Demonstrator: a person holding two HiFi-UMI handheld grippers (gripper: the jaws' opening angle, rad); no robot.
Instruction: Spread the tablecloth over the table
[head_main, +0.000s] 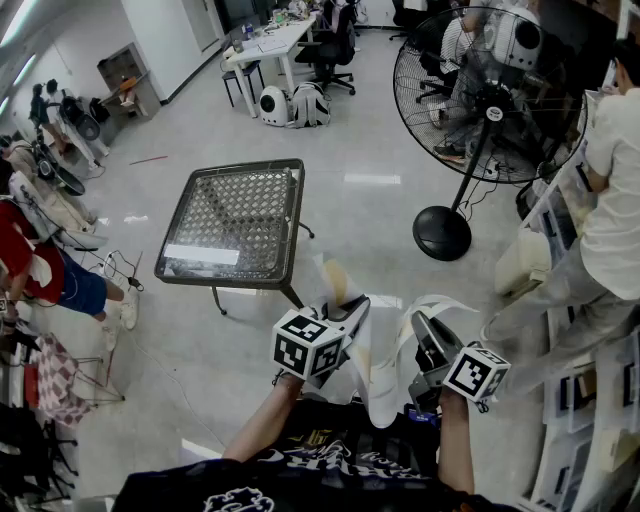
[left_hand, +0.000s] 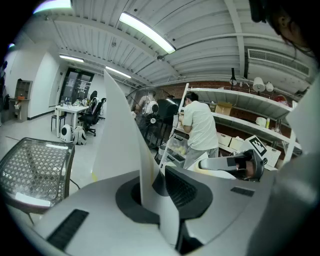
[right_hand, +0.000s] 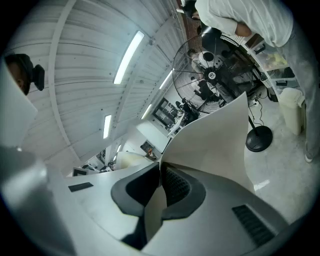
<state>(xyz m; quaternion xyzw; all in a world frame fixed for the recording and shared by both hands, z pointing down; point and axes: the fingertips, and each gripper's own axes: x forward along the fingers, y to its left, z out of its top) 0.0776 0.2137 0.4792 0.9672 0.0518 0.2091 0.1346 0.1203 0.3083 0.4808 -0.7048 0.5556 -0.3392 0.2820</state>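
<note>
A white tablecloth (head_main: 382, 372) hangs bunched between my two grippers, in front of my body. My left gripper (head_main: 352, 312) is shut on one edge of it; in the left gripper view the sheet (left_hand: 125, 145) rises from between the pressed pads. My right gripper (head_main: 422, 330) is shut on another edge, and the cloth (right_hand: 210, 142) fans out from its jaws. The small square table (head_main: 237, 222), with a dark frame and a patterned mesh top, stands on the floor ahead and to the left, bare of cloth. It also shows at the left gripper view's lower left, table (left_hand: 35, 167).
A large pedestal fan (head_main: 478, 120) stands ahead on the right. A person in white (head_main: 610, 200) works at shelves on the far right. Other people (head_main: 45, 270) sit at the left edge. Desks and chairs (head_main: 290, 45) are farther back.
</note>
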